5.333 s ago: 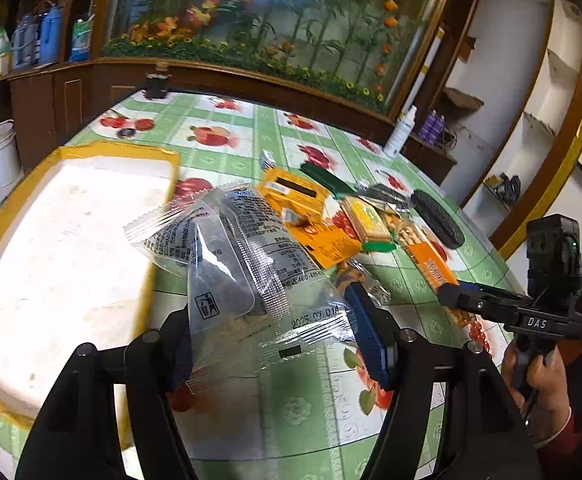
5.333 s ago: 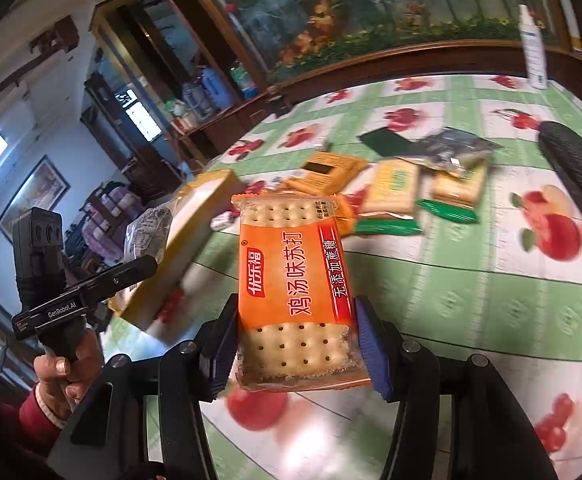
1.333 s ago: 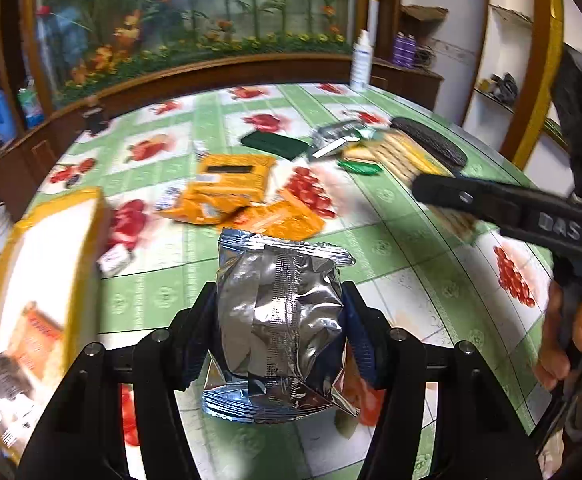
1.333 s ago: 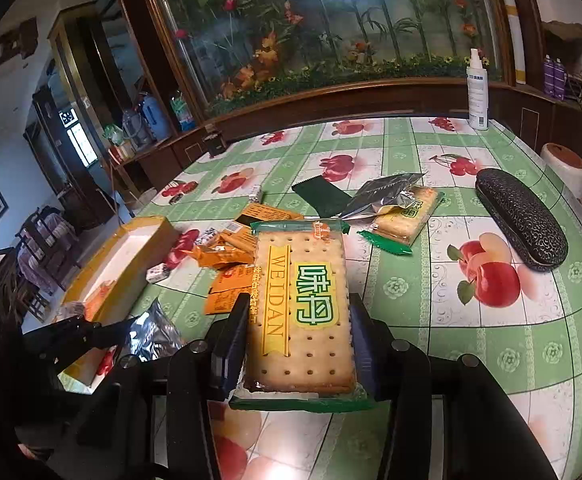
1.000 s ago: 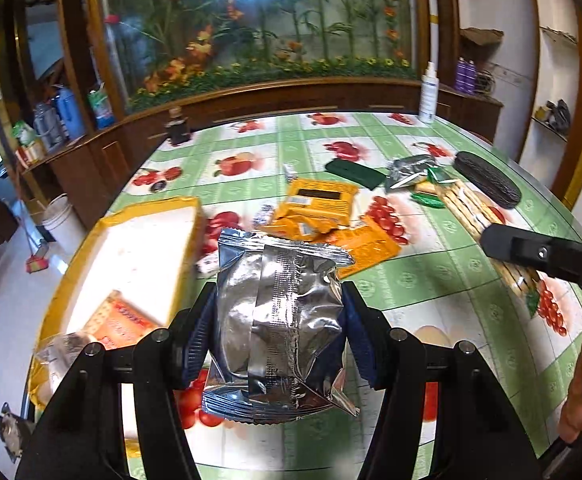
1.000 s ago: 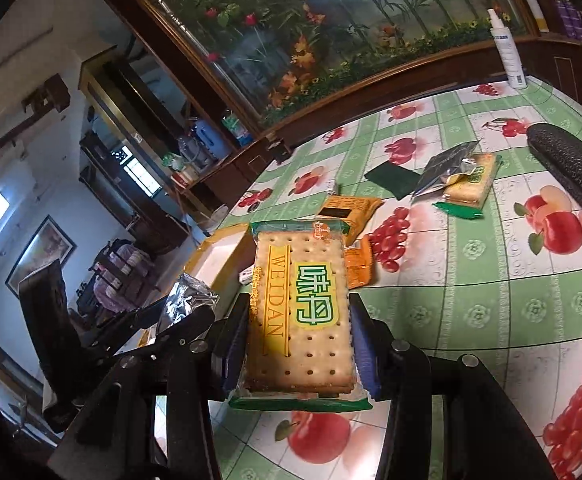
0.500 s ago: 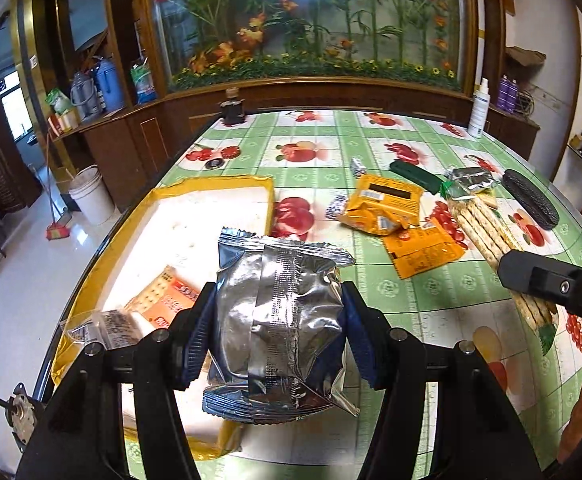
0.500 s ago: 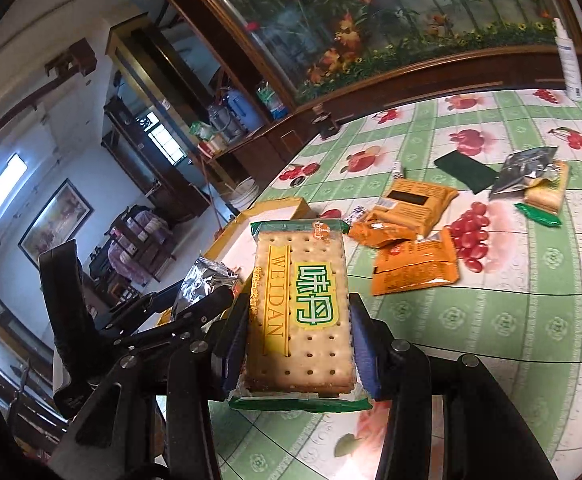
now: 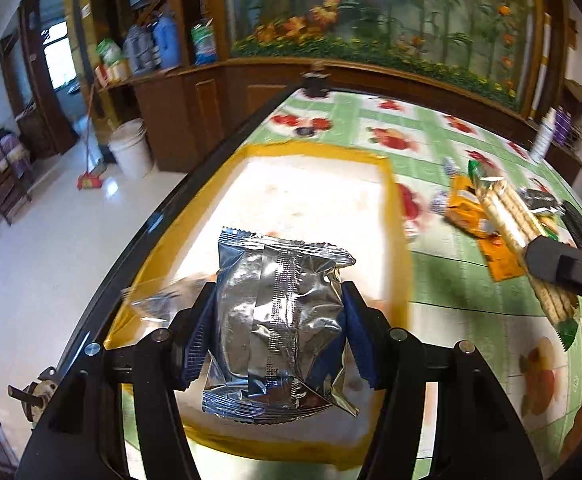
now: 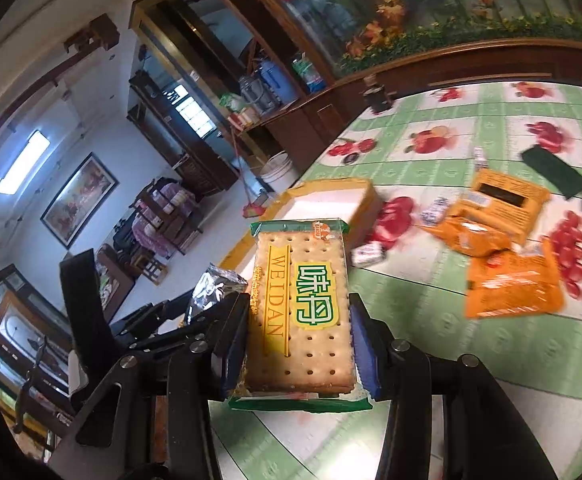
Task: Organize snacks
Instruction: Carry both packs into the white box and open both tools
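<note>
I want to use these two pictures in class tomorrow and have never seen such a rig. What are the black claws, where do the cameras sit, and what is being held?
The claws are two-finger grippers, one held in each of a person's hands. Each carries a wide-angle camera looking along its fingers, one picture per gripper. The left gripper is clamped on a silver packet above a yellow-rimmed tray. The right gripper is clamped on a cracker pack. Orange packets lie on the fruit-patterned table beside the tray.
</note>
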